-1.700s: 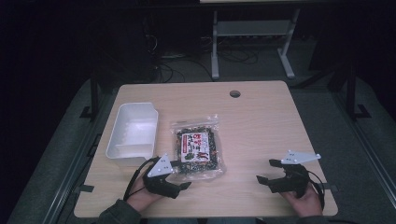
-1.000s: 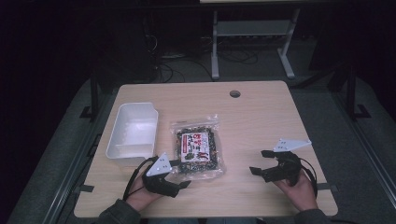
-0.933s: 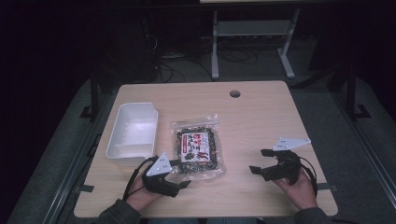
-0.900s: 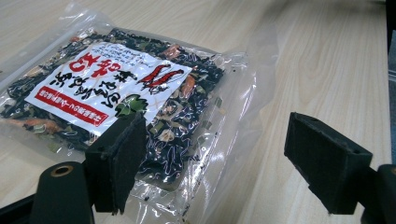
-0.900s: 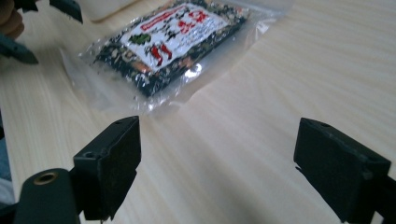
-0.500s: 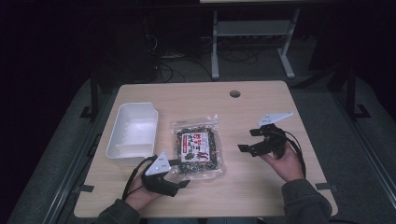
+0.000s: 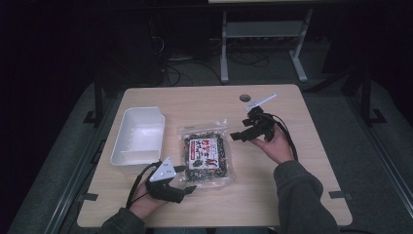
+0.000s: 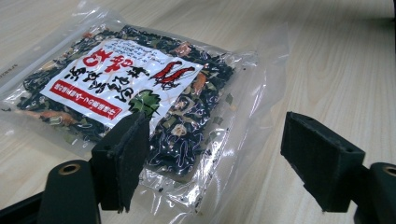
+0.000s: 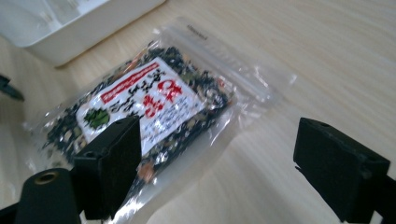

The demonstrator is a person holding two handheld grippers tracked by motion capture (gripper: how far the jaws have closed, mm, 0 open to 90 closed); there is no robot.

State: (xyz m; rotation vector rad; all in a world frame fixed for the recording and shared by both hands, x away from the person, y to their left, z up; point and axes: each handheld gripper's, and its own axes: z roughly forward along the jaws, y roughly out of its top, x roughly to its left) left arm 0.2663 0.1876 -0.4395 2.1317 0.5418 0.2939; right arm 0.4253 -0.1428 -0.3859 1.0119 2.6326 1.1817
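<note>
packet (image 7: 206, 155): i judge it light, soft, slippery film.
hold: i'd pinch its clear edge.
left tool (image 7: 187, 189): spread, has just been narrowing slightly around the packet's corner, not pressing.
right tool (image 7: 237, 136): spread, empty.

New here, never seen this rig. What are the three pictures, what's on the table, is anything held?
No robot arm here: a person holds a two-jaw tool in each hand. The high view looks down on a wooden table from above the person's side. The other two pictures come from cameras riding on each tool, looking along its black jaws. On the table lie a clear bag of dried food and a white tray beside it. The left gripper sits at the bag's near corner, jaws just closing a little but not pressing it. The right gripper hangs open beside the bag's far end. Nothing is held.
</note>
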